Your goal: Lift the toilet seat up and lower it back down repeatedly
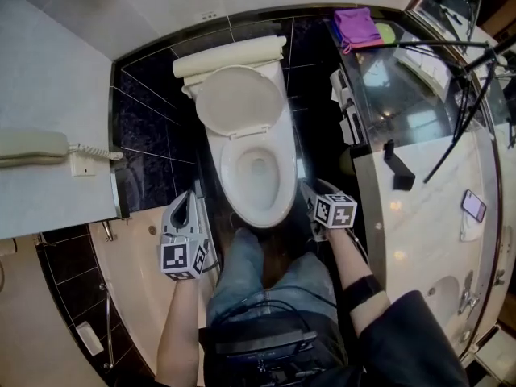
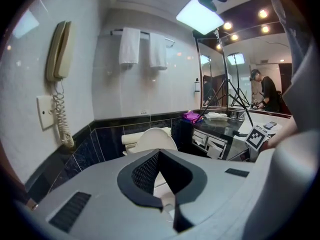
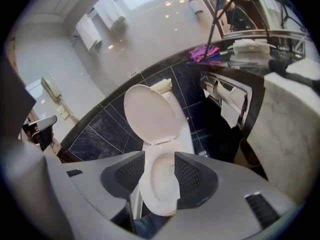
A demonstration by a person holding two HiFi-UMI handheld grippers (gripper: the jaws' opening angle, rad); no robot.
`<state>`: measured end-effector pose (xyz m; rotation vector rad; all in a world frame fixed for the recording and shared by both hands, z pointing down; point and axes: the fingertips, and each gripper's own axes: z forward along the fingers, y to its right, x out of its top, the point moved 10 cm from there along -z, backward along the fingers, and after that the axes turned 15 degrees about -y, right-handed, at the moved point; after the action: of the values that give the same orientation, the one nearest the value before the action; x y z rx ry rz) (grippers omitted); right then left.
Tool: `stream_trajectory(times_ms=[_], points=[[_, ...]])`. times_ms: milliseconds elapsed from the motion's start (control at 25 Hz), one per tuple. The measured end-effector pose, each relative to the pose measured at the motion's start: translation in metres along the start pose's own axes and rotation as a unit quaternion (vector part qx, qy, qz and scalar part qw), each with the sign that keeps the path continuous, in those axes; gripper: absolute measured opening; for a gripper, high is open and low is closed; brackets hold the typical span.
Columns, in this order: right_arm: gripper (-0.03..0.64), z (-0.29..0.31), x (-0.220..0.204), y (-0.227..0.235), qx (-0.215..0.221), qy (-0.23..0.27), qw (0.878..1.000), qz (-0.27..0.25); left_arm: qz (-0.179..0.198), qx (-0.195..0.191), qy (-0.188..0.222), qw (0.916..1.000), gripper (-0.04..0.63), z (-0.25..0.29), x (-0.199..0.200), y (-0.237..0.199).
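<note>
While the lid [image 1: 239, 101] stands upright against the cistern, the toilet seat [image 1: 282, 176] lies flat on the bowl, its pale ring around the opening. It sits in the middle of the dark-tiled alcove, straight ahead of the person's knees in jeans [image 1: 270, 276].

The right tongs [image 3: 160, 171] hang released, with the jaws set wide apart. Only the far-off front of the bowl shows through the gap, and nothing is gripped. In the head view they sit just to the right of the bowl's front rim, clear of it.

The left tongs [image 2: 159, 154] are clenched, the ribbed pads meeting at their tips with nothing between them. They hover at the left of the bowl's front, also apart from it.

A wall telephone [image 1: 32, 146] with a coiled cord hangs on the pale wall at the left. Two white towels [image 2: 131, 46] hang on a rail above the alcove. On the marble bench [image 1: 419, 176] at the right lie a purple cloth [image 1: 356, 27] at the far end and a small phone [image 1: 473, 205] nearer the basin.
</note>
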<state>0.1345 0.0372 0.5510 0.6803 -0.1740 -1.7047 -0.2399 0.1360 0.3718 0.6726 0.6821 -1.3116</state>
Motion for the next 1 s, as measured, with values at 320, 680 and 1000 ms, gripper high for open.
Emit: stream_trajectory(times_ms=[320,680,1000], points=[[0.206,0.093,-0.076,0.05,0.022,-0.042,0.995,0.093,0.024,-0.008,-0.034,0.9991,0.0,0.059,-0.059,0.01],[0.205,0.187,-0.158,0.101,0.047,-0.082,0.985,0.143,0.023,-0.01,-0.052,0.9983,0.0,0.117,-0.121,0.032],[0.206,0.242,-0.181,0.123,0.064,-0.076,0.975,0.197,0.021,-0.009,-0.057,0.9981,0.0,0.138,-0.153,0.037]])
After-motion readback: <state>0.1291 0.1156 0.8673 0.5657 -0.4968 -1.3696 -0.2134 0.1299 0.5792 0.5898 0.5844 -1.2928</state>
